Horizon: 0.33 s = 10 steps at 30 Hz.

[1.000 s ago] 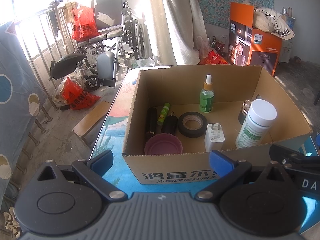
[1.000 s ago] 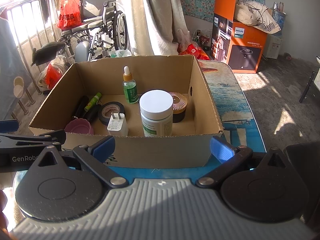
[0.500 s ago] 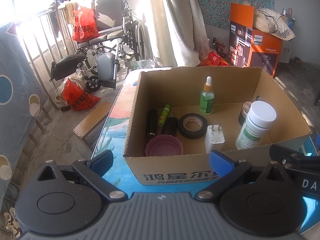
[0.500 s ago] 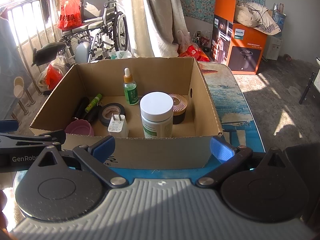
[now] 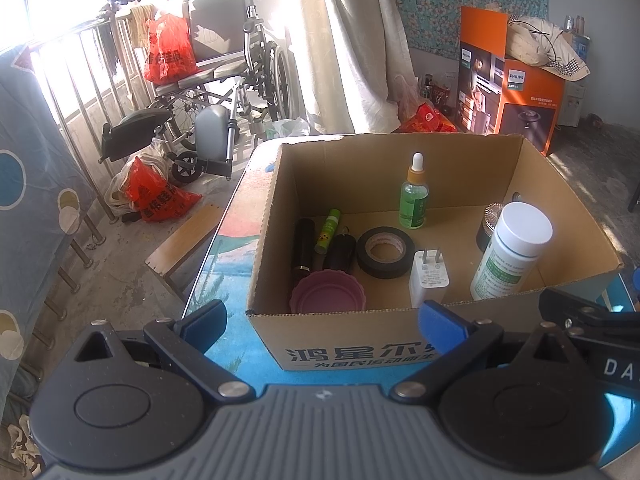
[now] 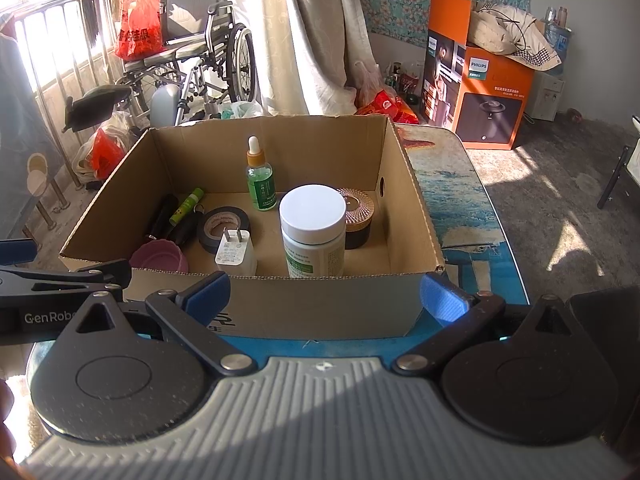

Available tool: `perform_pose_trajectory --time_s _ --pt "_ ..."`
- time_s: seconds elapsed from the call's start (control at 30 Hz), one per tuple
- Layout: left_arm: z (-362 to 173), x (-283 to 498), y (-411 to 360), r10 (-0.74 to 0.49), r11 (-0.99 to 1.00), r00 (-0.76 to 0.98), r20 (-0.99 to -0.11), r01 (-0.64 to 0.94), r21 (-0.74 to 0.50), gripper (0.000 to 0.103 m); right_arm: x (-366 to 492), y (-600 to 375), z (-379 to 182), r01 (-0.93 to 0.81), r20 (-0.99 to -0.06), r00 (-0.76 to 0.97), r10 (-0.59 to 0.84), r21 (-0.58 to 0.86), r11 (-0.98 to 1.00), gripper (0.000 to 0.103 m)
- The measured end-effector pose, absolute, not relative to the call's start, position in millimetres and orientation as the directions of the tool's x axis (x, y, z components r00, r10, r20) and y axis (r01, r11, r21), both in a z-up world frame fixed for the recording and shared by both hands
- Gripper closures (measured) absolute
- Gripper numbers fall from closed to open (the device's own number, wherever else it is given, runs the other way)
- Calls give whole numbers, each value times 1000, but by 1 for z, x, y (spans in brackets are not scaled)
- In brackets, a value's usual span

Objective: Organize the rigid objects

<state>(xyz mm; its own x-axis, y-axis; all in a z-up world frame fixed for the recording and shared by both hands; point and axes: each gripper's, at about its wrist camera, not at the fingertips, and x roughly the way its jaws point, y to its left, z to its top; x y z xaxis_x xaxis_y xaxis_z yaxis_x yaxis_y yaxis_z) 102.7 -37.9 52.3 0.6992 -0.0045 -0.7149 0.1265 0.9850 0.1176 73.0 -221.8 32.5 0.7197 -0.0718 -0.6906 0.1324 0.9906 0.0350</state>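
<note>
Both spread wide, holding nothing: left hand-held gripper (image 5: pixel 322 322), right hand-held gripper (image 6: pixel 324 294), low in frame. Cardboard box (image 5: pixel 360 350) mid-frame on surface (image 6: pixel 472 216) holds white bottle (image 6: pixel 313 236), tape roll (image 5: pixel 385 252), charger (image 5: pixel 429 276), dropper bottle (image 5: pixel 414 196).

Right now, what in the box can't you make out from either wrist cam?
- Black jar: right view, white-capped bottle covers its left; left view shows a sliver.
- Pink dish: cardboard box near wall cuts its base.
- Bottle label text: too small in both.
</note>
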Motion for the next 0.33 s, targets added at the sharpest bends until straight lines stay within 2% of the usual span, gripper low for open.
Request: perform_pose_trajectory --time_s 0.33 --pt "52 102 -38 -6 985 697 -717 127 116 0 73 -222 32 133 -691 720 -73 34 991 1"
